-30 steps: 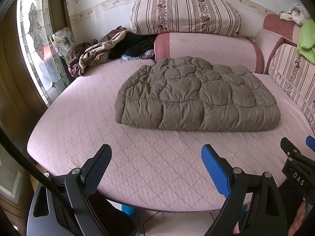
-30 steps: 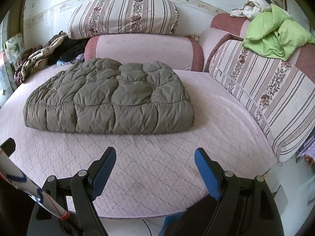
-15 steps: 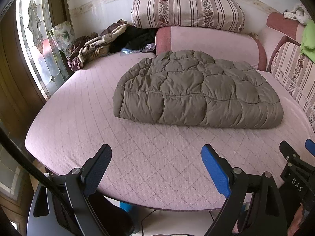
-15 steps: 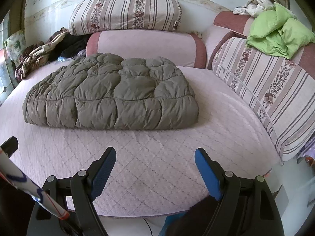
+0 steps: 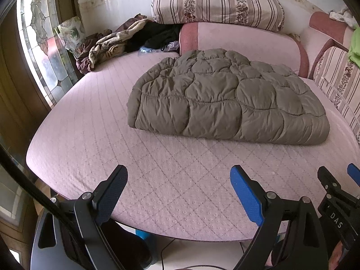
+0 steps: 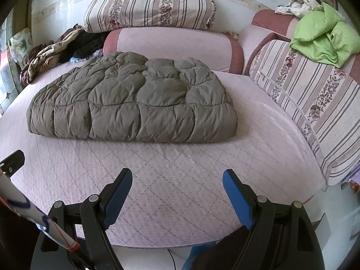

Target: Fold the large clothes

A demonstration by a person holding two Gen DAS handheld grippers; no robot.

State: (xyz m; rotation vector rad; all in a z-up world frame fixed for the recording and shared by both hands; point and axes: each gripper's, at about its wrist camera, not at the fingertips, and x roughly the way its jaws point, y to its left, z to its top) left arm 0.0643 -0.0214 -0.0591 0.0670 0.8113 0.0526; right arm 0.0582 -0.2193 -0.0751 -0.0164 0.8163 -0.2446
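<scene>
The olive quilted jacket (image 6: 132, 99) lies folded into a thick slab at the centre of the pink quilted bed (image 6: 180, 180), well apart from the striped cushions (image 6: 315, 103). The left gripper (image 5: 178, 191) and right gripper (image 6: 177, 190) hover at the near edge, both released and empty. Risk: the puffy filling may spring the fold open if gripped by one layer only.
</scene>
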